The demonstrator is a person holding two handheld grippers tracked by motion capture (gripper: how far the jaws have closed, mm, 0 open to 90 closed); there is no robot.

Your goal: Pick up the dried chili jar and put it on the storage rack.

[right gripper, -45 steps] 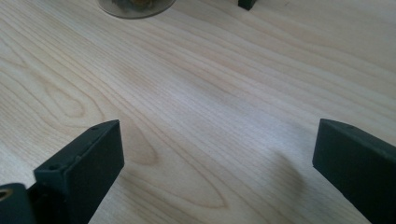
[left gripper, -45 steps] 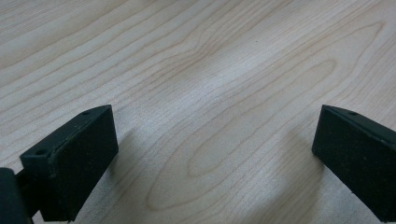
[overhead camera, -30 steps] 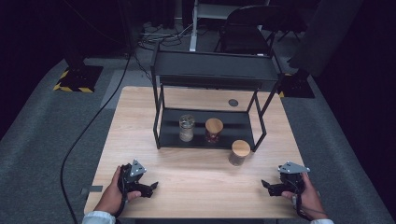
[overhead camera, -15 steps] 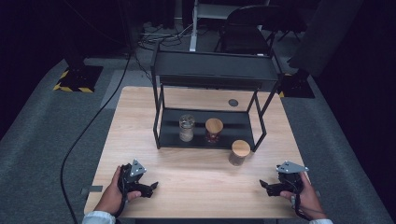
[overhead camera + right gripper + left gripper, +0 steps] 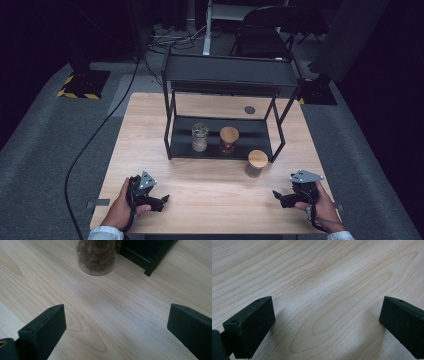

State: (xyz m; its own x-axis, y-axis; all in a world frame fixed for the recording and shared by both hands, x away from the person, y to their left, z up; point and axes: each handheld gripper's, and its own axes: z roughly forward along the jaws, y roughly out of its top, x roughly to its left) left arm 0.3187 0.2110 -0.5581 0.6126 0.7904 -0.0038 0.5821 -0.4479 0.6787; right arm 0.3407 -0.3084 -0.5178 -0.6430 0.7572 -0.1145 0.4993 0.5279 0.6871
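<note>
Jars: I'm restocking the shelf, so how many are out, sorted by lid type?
Jars with wooden lids: 2, one on the rack's lower shelf, one on the table in front of the rack
Clear glass jar without a wooden lid: 1, on the lower shelf
Total: 3

Three jars, one black rack, one table, two claws.

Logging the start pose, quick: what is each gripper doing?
Left gripper: open, empty, over bare table.
Right gripper: open, empty, pointed at the jar.
</note>
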